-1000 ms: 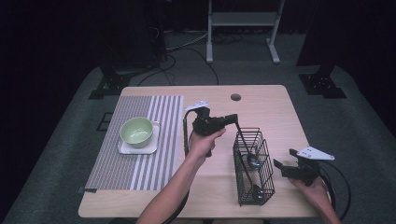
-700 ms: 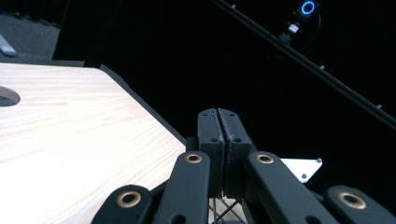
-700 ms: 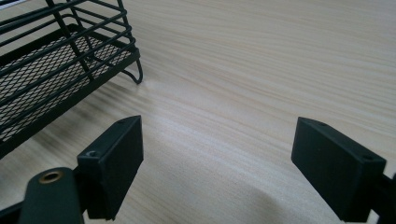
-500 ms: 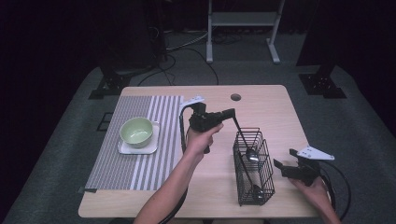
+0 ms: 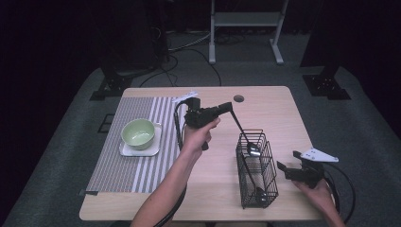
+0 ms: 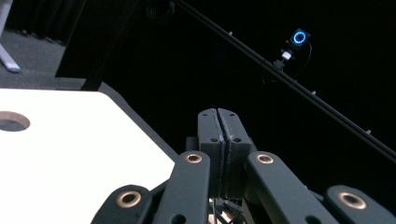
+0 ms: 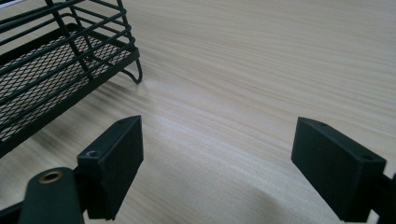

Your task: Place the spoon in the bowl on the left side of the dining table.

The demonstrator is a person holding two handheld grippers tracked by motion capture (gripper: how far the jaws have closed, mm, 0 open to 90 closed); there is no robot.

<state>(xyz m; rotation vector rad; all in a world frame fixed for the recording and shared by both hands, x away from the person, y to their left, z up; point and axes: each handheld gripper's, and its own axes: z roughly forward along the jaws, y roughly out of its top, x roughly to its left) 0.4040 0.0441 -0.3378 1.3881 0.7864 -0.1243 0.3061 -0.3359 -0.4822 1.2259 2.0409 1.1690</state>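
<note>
Nearest the person, the right gripper (image 5: 289, 171) rests low on the wooden table (image 5: 265, 113), jaws spread wide with nothing between them, just beside the black wire basket (image 5: 257, 170). Farther out, the left gripper (image 5: 229, 108) is raised above the table, its jaws pinched tight on the thin handle of a long spoon (image 5: 245, 135) that slants down so its bowl hangs just inside the basket's top rim. Another utensil (image 5: 259, 191) lies at the basket's near end. Likely risks — the slim handle could twist or slip in the pinch, or the bowl could snag a wire and tip the unheld basket. Beyond, a green bowl (image 5: 138, 133) sits on a striped placemat (image 5: 118, 165).
</note>
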